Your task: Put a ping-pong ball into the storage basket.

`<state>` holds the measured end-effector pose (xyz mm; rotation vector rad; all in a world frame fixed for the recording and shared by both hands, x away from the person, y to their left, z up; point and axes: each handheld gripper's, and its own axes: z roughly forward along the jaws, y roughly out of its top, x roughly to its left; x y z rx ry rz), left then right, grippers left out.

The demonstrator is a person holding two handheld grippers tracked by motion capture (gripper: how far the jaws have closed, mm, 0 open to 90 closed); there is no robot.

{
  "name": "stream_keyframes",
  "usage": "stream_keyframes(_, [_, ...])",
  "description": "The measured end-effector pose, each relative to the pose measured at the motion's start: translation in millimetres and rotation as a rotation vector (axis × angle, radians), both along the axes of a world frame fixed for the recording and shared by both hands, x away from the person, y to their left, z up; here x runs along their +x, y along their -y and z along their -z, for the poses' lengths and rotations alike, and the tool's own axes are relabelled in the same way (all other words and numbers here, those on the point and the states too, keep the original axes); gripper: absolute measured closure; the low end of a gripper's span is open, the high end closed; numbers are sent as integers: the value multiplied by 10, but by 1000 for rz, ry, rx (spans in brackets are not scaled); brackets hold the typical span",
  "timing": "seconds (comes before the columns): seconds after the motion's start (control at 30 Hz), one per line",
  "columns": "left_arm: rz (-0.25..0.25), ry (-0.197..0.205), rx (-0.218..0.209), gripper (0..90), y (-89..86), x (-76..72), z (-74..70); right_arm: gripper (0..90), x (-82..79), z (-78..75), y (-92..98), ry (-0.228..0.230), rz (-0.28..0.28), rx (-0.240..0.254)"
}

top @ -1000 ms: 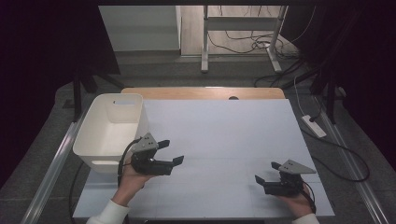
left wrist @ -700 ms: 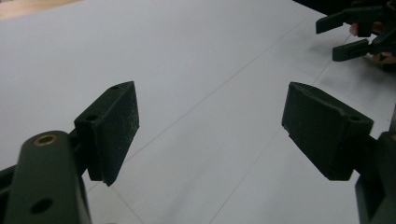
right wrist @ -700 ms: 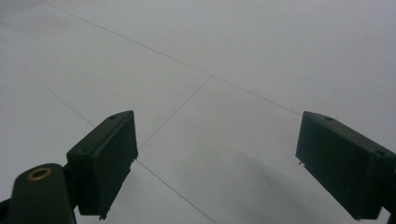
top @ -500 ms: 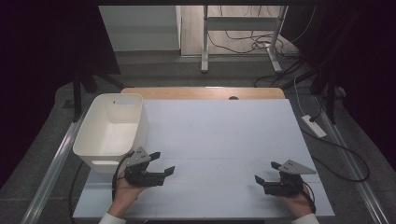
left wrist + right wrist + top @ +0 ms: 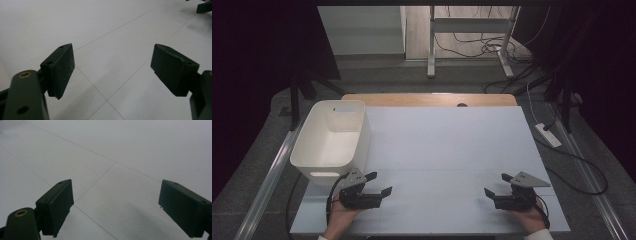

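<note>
Left gripper [image 5: 381, 183] low over the near left part of the white table [image 5: 447, 145], jaws spread wide, nothing between them; seen along its own jaws [image 5: 112, 72], only bare white surface with thin crossing seams in the gap. White bin [image 5: 331, 137] just behind and to the left of this gripper, close to it but apart, open top up, standing at the table's left edge; inside of the bin bare as far as visible. Held by a hand [image 5: 343, 220] coming in from the near edge, with a black cable looping off the gripper's left side. Right gripper [image 5: 497, 185] well apart, off to the right of the left one, low over the near right part of the table, pointing leftward toward it, grey three-cornered plate on top; jaws likewise parted wide and holding nothing [image 5: 115, 207], plain white surface and faint seams beyond them. Tip of the right gripper visible far off at the upper right past the left gripper's jaws.
</note>
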<state>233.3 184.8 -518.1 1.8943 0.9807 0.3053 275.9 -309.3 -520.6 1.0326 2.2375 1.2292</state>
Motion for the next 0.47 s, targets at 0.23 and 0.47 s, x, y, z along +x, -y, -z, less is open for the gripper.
stream_keyframes(0.23, [-15, -4, -3, 197, -32, -11, 2, 126, -5, -4, -4, 3, -11, 2])
stream_keyframes(0.47, [-14, -7, 3, 196, -14, 12, 7, 126, -11, -5, 7, 4, -16, 7])
